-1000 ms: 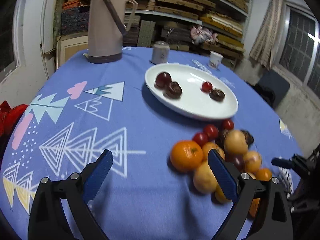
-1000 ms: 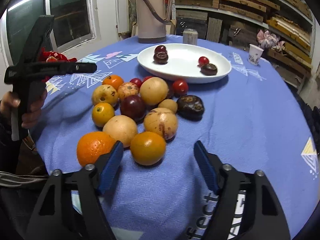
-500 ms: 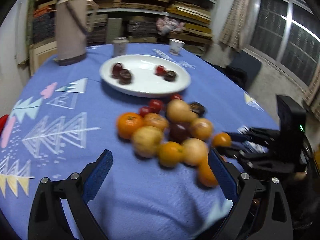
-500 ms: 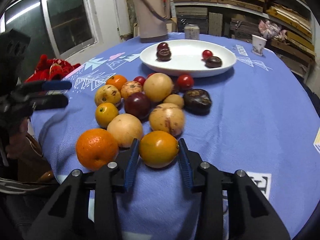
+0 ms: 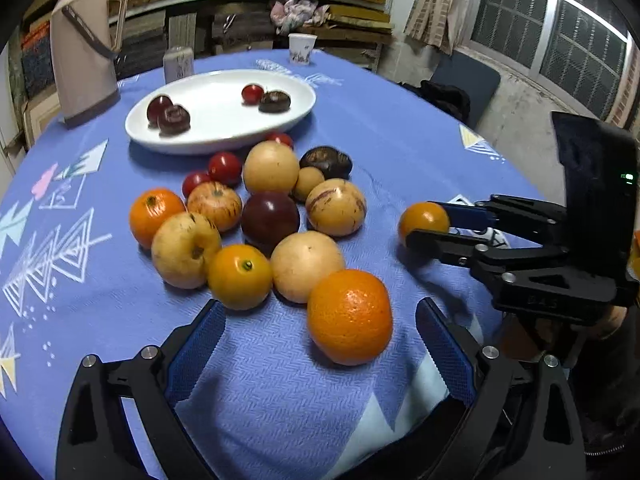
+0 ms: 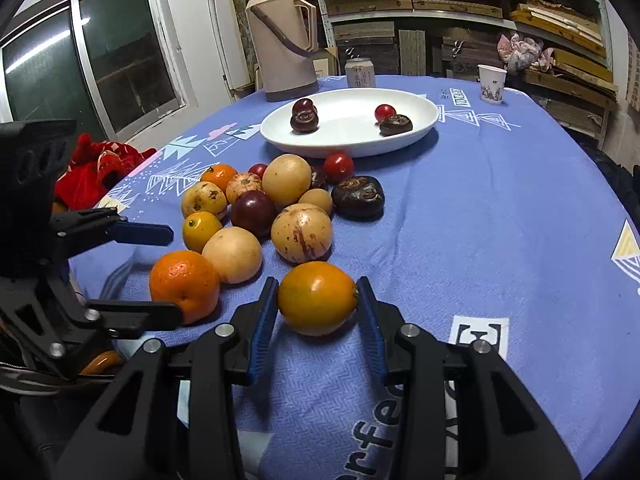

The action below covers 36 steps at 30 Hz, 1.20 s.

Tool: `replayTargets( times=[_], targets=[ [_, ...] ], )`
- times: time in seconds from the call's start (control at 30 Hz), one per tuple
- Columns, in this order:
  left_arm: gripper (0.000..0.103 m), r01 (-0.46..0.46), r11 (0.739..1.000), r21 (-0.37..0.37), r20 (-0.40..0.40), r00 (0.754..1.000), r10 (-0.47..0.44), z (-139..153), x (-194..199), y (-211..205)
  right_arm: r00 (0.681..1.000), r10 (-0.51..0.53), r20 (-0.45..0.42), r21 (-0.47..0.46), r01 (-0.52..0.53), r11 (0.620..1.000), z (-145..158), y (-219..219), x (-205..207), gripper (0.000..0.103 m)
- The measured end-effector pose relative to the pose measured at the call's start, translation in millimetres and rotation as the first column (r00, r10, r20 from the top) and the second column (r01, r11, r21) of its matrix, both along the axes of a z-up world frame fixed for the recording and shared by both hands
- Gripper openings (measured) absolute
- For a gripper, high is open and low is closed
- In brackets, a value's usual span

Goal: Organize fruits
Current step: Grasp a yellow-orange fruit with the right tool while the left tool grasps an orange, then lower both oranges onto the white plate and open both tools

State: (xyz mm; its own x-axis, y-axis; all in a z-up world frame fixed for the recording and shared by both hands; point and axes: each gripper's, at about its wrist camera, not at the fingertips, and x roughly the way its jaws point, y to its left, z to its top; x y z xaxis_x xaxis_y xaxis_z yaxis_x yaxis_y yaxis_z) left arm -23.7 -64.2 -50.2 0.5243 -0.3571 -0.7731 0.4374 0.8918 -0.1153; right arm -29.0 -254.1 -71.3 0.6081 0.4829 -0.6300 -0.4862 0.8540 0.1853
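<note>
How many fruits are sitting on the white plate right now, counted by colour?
Red fruit: 1
Dark fruit: 3
Total on the white plate: 4

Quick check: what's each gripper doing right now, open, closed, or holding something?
Left gripper: open, empty, near the big orange.
Right gripper: jaws just closed on the yellow-orange fruit.

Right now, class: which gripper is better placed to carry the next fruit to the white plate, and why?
Right. The right gripper is already clamped on a yellow-orange fruit; the left gripper hangs open, holding nothing, near the orange.
</note>
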Motion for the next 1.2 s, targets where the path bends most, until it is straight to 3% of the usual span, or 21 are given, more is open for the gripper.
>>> replayTargets(
  times=[0.17, 0.37, 0.4, 0.43, 0.47, 0.57, 0.97, 1.2],
  targets=[
    [0.095, -0.039, 0.999, -0.019, -0.049, 0.998, 0.038, -7.6, 8.6, 3.7, 1.000, 0.000, -0.010, -0.002, 0.000, 1.000, -3.3, -0.5, 1.4, 0.039],
    [0.080, -0.036, 0.998, -0.048, -0.067, 0.997, 0.033, -10.7, 9.0, 7.7, 1.000, 0.004, -0.014, -0.011, -0.004, 1.000, -6.0, 0.7, 1.9, 0.039],
    [0.066, -0.024, 0.997, -0.076, -0.076, 0.997, 0.018, -9.6, 8.5, 9.3, 1.000, 0.004, -0.014, -0.013, -0.004, 1.000, -6.0, 0.9, 1.8, 0.039],
    [0.043, 0.002, 0.993, -0.118, -0.089, 0.996, -0.013, -7.9, 6.8, 9.0, 1.000, 0.004, -0.014, -0.014, -0.004, 1.000, -5.7, 1.1, 1.3, 0.039],
    [0.043, 0.024, 0.989, -0.149, -0.098, 0.994, -0.039, -6.1, 5.4, 8.4, 1.000, 0.005, -0.013, -0.016, -0.006, 1.000, -5.3, 1.9, 1.1, 0.039],
    [0.043, 0.025, 0.995, -0.092, -0.064, 0.997, -0.031, -3.8, 0.6, 2.3, 1.000, 0.006, -0.011, -0.025, -0.006, 1.000, -4.6, 3.3, -0.1, 0.039],
    [0.042, -0.048, 0.992, -0.112, -0.004, 0.999, 0.048, 24.2, -4.6, 32.3, 1.000, -0.002, -0.003, -0.019, 0.002, 1.000, -0.3, 0.1, -1.5, 0.039],
    [0.043, -0.087, 0.989, -0.116, 0.057, 0.994, 0.094, 50.6, 11.0, 54.9, 0.999, -0.015, 0.052, -0.019, 0.015, 1.000, 23.9, -9.4, 2.6, 0.039]
  ],
)
